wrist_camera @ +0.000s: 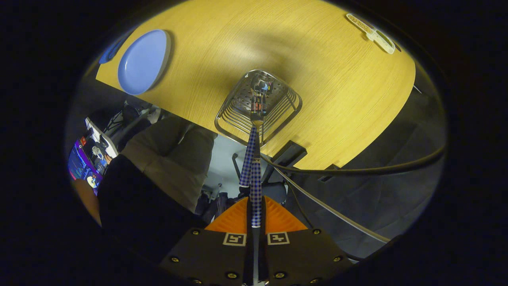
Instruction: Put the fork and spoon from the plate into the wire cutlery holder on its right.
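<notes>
- The tongs [256,222] are clamping the checked handle of a utensil [256,186], both fingers pressing on it from either side.
- The utensil is pointing straight ahead of the fingers, its metal end hanging over the open top of the wire cutlery holder [258,107]; whether it is the fork or the spoon I cannot tell.
- A second checked handle [247,159] is leaning just beside the held one, its lower part going down into the holder.
- The holder is standing on the wooden bench [325,87], near the bench's edge.
- The blue plate [143,61] is lying on the bench well apart from the holder, its face showing bare.
- A white object [371,32] is resting at the far side of the bench.
- A person's legs [170,159] are showing below the bench edge, and a cable [357,170] is running past the fingers.
</notes>
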